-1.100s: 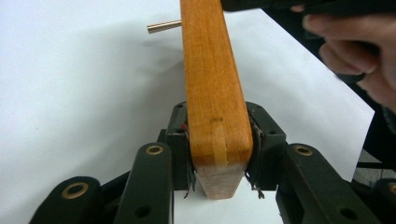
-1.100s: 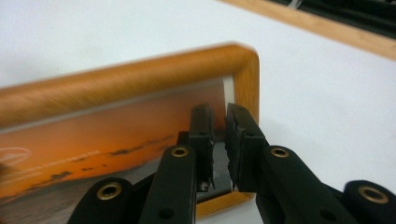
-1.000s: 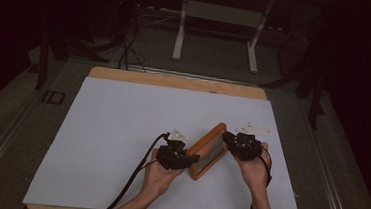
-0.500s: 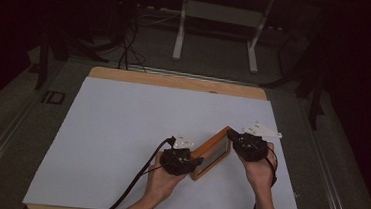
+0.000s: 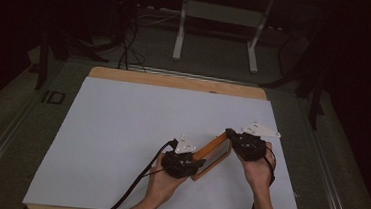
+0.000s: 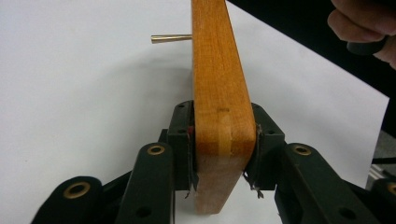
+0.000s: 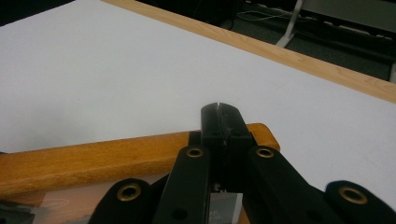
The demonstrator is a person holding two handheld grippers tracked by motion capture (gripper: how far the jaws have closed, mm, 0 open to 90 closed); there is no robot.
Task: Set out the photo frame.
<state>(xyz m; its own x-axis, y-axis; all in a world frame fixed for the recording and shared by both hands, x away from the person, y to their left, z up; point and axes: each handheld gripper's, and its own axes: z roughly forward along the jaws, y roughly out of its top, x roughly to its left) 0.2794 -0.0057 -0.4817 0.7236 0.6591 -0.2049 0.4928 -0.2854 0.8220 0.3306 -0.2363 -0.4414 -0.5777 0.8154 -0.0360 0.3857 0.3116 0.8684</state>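
A wooden picture frame [image 5: 213,154] lies slantwise on the white table cover, between my two grippers. My left gripper [image 5: 189,162] is shut on its near end. In the left gripper view the pads clamp both faces of the frame's rail [image 6: 217,84], with the left gripper [image 6: 223,135] at the bottom, and a brass pin [image 6: 170,38] sticks out of the wood farther along. My right gripper [image 5: 233,138] sits at the frame's far corner. In the right gripper view the right gripper [image 7: 218,112] has its jaws pressed together over the frame's top rail [image 7: 93,161], and nothing shows between them.
The white cover [image 5: 121,129] spreads over a wooden tabletop whose far edge [image 5: 175,81] is bare. A white stand [image 5: 214,31] and cables [image 5: 125,44] are on the dark floor behind. The person's other hand [image 6: 364,23] shows at the top right of the left gripper view.
Both grippers and the frame have shifted slightly toward the person and to the right. The grips look unchanged.
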